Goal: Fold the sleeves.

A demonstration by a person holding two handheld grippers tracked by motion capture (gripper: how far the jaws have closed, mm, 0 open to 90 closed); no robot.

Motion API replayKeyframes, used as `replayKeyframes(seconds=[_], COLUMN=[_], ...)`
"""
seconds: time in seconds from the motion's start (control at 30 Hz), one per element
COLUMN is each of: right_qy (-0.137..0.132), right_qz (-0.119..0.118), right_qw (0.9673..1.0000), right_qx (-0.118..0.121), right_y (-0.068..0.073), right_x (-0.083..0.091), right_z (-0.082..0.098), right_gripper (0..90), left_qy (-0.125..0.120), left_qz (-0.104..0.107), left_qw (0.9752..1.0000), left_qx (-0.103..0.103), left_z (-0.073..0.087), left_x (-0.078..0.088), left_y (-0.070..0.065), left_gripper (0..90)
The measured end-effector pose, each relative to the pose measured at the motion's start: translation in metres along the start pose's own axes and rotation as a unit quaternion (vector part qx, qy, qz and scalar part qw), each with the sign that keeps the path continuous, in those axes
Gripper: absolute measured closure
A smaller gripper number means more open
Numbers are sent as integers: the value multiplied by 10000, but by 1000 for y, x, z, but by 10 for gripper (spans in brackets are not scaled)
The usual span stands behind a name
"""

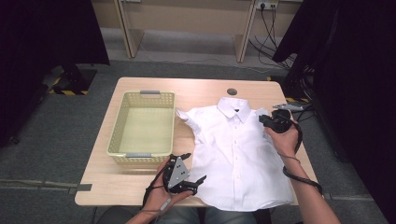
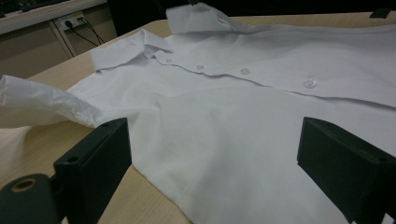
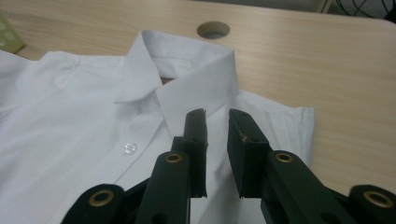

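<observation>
A white short-sleeved shirt [image 1: 238, 149] lies flat on the wooden table [image 1: 196, 91], buttoned, collar toward the far edge. My left gripper [image 1: 195, 167] rests by the shirt's near left hem, open. In the left gripper view its jaws [image 2: 212, 126] stand wide apart, with the shirt [image 2: 224, 121] spread out beyond them. My right gripper [image 1: 264, 119] hovers at the shirt's right shoulder. In the right gripper view its jaws [image 3: 216, 113] point at the collar [image 3: 187, 84], a narrow gap between them and nothing in it.
A pale yellow plastic basket [image 1: 116, 126] with nothing in it stands on the left of the table. A round cable hole [image 1: 232, 92] sits behind the collar. A small grey object [image 1: 287, 107] lies at the right edge. Desk legs and cables stand beyond the table.
</observation>
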State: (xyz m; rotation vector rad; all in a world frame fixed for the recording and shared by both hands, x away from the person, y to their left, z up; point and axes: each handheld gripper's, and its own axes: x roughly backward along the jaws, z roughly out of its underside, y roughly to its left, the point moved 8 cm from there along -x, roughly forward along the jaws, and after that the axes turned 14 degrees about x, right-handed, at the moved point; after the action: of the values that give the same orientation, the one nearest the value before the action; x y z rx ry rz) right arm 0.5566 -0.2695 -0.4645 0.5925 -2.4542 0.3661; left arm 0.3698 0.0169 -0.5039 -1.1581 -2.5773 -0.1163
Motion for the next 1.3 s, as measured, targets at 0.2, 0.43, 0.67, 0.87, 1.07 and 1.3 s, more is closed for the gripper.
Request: replayKeyframes(seconds=[0.2,0.43,0.67,0.87,1.07,1.3], right_qy=[-153,461,925,1032,1070,1103], right_qz=[155,203,252,398,491,613], right_qw=[9998,9985,9951,9937,9929,9915], right_qx=[-39,-204,-223,-167,-182,-314], right_y=[-6,-14,-16,-22,-28,-39], right_x=[7,-6,-22,-24,-23,-22], right_z=[-11,20,49,58,59,63], right_gripper=[745,709,685,684,683,673], left_qy=[-13,13,-4,-2,-11,-18], left_qz=[4,-2,-7,-5,-4,1], left_qw=[10000,10000,10000,10000,10000,10000], left_qx=[10,-22,-4,-6,-7,-6], left_z=[0,0,0,0,0,0], left_x=[0,0,0,0,0,0], left_y=[0,0,0,0,0,0], left_gripper=[93,93,93,93,93,93])
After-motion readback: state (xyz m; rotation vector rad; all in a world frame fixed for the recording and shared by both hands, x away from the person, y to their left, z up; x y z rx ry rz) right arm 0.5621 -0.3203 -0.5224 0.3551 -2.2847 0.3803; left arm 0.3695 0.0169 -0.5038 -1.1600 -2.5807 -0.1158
